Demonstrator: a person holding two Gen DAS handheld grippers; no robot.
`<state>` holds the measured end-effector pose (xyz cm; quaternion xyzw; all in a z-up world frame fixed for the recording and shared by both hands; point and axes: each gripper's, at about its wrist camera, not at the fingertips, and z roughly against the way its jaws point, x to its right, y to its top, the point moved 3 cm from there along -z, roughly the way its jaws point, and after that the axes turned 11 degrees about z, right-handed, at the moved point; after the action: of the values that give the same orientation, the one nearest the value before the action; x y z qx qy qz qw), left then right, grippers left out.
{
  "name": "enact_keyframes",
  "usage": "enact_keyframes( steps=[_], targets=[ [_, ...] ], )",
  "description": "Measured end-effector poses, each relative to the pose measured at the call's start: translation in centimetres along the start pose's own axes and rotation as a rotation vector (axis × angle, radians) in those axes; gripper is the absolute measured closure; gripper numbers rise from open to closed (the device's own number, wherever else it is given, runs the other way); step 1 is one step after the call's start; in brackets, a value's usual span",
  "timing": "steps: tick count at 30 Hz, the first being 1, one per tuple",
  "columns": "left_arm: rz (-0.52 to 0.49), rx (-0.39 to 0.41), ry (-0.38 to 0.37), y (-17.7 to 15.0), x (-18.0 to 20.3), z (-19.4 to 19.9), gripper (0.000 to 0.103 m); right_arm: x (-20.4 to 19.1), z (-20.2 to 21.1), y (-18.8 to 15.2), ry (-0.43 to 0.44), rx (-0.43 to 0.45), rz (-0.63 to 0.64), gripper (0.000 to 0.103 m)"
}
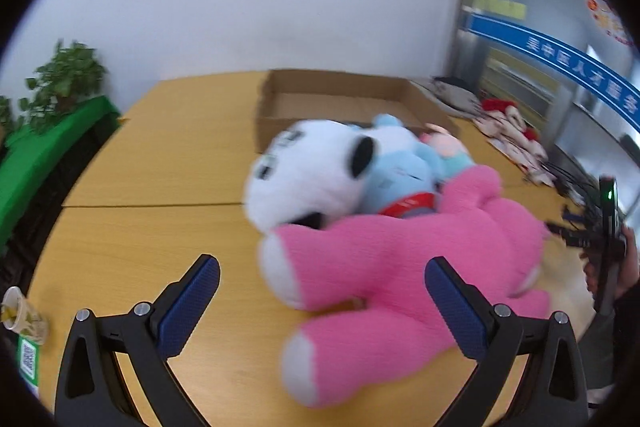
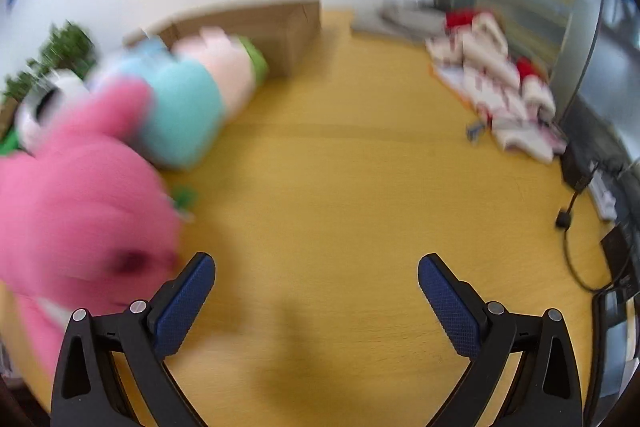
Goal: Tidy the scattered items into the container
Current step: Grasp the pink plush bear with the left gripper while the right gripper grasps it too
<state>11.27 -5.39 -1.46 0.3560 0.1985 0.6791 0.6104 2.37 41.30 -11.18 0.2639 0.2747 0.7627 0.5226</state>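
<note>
A pink plush toy (image 1: 400,267) lies on the wooden table (image 1: 160,227), its white-tipped legs between the fingers of my open left gripper (image 1: 322,281). Behind it lie a white panda plush (image 1: 304,171), a light blue plush (image 1: 404,171) and a small pink and teal plush (image 1: 448,147). An open cardboard box (image 1: 340,99) stands behind them. In the right wrist view my right gripper (image 2: 316,279) is open and empty over bare table; the pink plush (image 2: 80,207) is at its left, with the teal and peach plush (image 2: 200,95) and the box (image 2: 280,27) beyond.
A potted plant (image 1: 64,79) on a green stand is at the far left. A paper cup (image 1: 20,315) stands at the table's left edge. Red and white cloth items (image 2: 500,83) lie at the back right, with cables (image 2: 572,227) and dark devices at the right edge.
</note>
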Motion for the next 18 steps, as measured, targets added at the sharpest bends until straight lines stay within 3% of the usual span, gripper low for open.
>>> enact_keyframes(
  steps=[5,8,10,12,15,16,18],
  targets=[
    [-0.046,-0.062,-0.062,-1.0,3.8,-2.2,0.001,-3.2,8.4,4.4,0.083,0.231,0.023,0.0],
    [0.013,-0.118,-0.087,-1.3,4.3,-4.2,0.001,-5.7,10.2,6.0,0.181,0.299,0.013,0.0],
    [0.07,-0.162,-0.117,-1.9,4.0,-5.8,0.001,-7.4,9.1,6.1,0.238,0.284,-0.003,0.0],
    [0.111,-0.222,-0.108,-2.9,3.4,-8.1,0.001,-9.7,5.8,5.5,0.267,0.213,0.001,0.0],
    [0.151,-0.305,-0.092,-4.8,2.8,-12.0,0.0,-12.8,-2.3,3.0,0.254,-0.015,0.006,0.0],
    [0.173,-0.306,-0.114,-5.0,2.4,-12.5,0.0,-13.4,-3.6,2.4,0.225,-0.02,0.002,0.0],
    [0.234,-0.319,-0.179,-5.1,1.4,-13.1,0.0,-14.0,-3.7,2.4,0.191,0.056,-0.022,0.0]
  ],
)
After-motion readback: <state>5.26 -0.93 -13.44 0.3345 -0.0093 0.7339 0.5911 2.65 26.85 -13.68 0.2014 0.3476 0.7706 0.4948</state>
